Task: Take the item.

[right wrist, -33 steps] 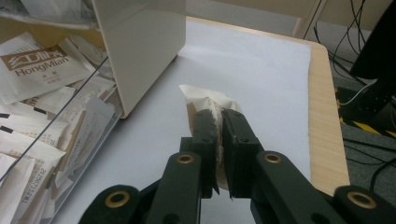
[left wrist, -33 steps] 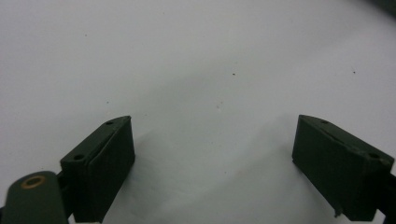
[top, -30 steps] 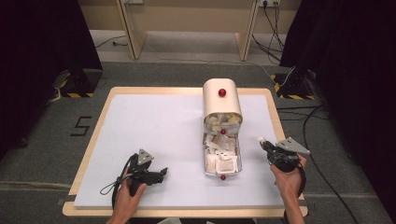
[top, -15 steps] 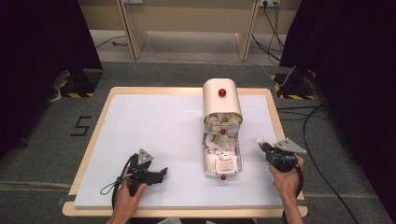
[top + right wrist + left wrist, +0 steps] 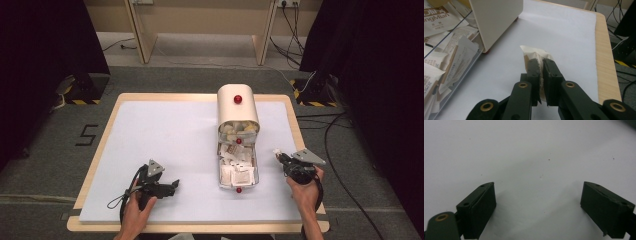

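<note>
A cream bread-bin-like box (image 5: 238,107) with a red knob stands at the table's middle right, its clear door (image 5: 237,170) folded down and covered with several white paper packets (image 5: 439,50). My right gripper (image 5: 281,156) is to the right of the door, shut on a white paper packet (image 5: 535,53) that sticks out beyond its fingers (image 5: 550,75). My left gripper (image 5: 172,186) rests near the front left of the table. Its jaws stand wide open over the bare white table sheet (image 5: 531,157), with nothing between them.
The wooden table edge (image 5: 605,62) runs just right of my right gripper, with cables on the floor (image 5: 345,130) beyond. Dark curtains flank both sides. A desk's legs (image 5: 140,30) stand behind the table.
My right gripper has shifted slightly left and toward the box with the packet in it. The left gripper has stayed where it was.
</note>
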Available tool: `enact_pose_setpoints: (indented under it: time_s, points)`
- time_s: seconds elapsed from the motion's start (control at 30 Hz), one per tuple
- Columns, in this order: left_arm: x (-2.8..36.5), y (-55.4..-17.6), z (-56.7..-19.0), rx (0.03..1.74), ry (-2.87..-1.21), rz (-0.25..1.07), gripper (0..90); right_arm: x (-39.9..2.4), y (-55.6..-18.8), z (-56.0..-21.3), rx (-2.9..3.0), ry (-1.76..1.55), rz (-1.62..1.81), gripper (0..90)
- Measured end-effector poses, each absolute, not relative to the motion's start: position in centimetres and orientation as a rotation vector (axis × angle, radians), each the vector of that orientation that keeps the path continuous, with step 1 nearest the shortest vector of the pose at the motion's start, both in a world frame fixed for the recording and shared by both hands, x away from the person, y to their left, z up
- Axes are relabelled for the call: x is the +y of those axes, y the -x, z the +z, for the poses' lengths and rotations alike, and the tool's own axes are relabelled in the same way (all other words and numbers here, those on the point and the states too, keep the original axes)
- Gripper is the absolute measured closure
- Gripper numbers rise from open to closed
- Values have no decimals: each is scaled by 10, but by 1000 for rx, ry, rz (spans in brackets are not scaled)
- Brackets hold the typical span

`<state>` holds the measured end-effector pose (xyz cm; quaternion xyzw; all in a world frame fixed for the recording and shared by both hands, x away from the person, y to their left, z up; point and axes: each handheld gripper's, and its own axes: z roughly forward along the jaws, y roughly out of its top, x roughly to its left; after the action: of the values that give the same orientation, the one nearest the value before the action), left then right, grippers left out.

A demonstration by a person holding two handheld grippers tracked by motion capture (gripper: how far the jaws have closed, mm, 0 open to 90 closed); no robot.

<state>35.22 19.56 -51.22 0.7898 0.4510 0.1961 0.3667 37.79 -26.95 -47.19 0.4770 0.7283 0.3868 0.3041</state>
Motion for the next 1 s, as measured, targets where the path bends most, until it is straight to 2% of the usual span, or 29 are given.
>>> enact_pose_setpoints:
  time_s: [0.83,0.9,1.0]
  points:
    - [196,-352,-512,1159,-2029,504,121,-268,-383,-482,1968,-1282,1004,838]
    - [196,-352,-512,1159,-2029,504,121,-268,-384,-484,1972,-1286,999,827]
    - [196,-352,-512,1159,-2030,504,121,-269,-384,-486,1970,-1323,1009,738]
